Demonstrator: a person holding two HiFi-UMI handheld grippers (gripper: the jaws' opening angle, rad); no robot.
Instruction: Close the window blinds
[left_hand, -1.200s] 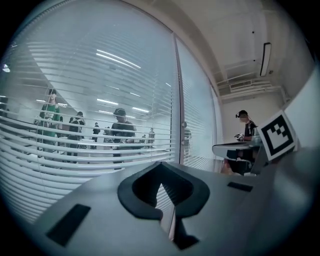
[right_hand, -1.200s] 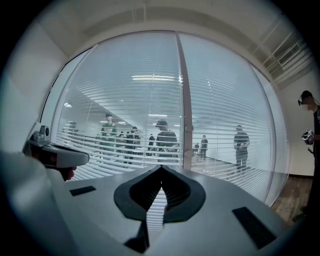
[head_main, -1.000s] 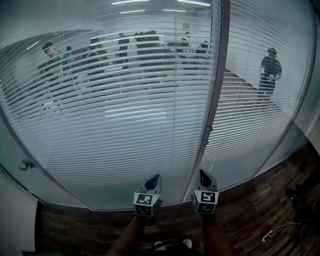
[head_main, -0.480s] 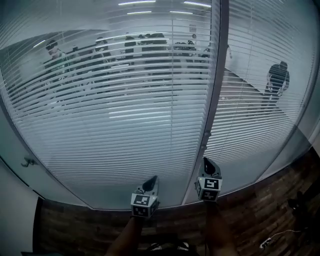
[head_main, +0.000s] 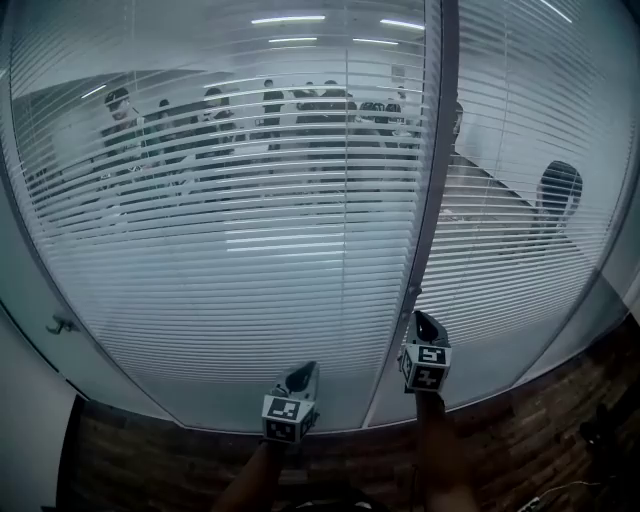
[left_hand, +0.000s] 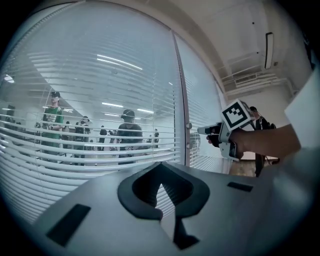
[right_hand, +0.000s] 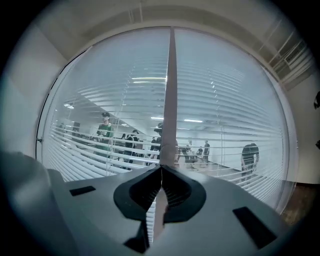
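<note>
Head view: right tool (head_main: 420, 320), jaws together, near blinds (head_main: 250, 270).

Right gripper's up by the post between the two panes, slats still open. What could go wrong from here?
1. The right gripper has its jaws shut close to the small knob on the frame post; pushed on like this, it would likely bump the knob rather than grip it.
2. The knob is small, so a grip may slip and leave the blinds open.

Blinds (head_main: 250, 250) white, horizontal-striped — mullion (head_main: 437, 180) dark grey; floor (head_main: 520, 440) brown wood planks; left cube (head_main: 286, 409), right cube (head_main: 428, 364) black-white squares.
</note>
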